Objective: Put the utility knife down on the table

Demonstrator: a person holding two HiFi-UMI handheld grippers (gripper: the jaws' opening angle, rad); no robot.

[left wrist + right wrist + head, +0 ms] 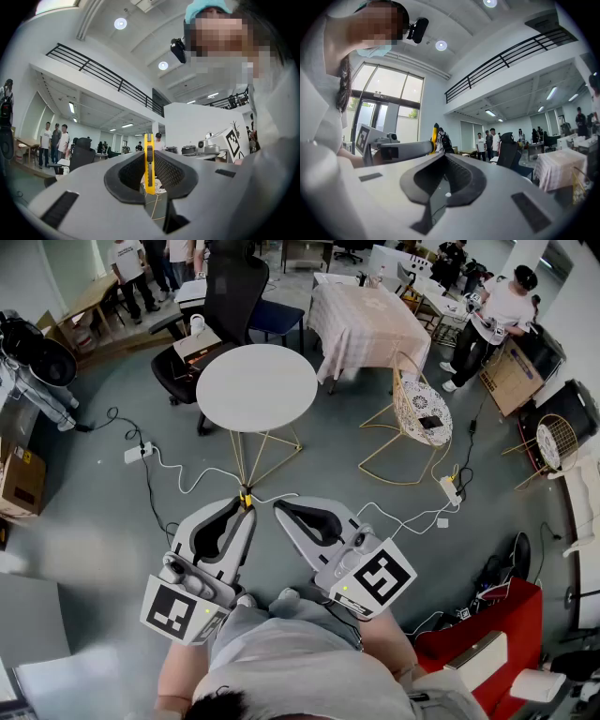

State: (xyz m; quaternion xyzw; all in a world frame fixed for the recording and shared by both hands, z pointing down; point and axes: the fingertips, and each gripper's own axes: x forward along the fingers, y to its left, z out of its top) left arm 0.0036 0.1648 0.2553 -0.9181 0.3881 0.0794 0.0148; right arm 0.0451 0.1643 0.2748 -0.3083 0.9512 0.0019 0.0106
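A yellow utility knife [149, 164] stands upright, pinched between the grey jaws of my left gripper [149, 157], which is shut on it. In the head view only the knife's yellow tip [247, 500] shows at the end of the left gripper [246, 506]. My right gripper [282, 508] is beside it, shut with nothing held. Both are held close to the person's body, above the floor and short of the round white table [256, 387]. The right gripper view shows its own jaws closed [440, 155], with the left gripper [401, 149] and the knife tip [435, 135] to the left.
A black office chair [220, 306] stands behind the round table. A cloth-covered table [366, 320] and a wire chair [417, 413] are to the right. Cables and a power strip [139, 453] lie on the floor. A red box [487, 634] is at lower right. People stand at the back.
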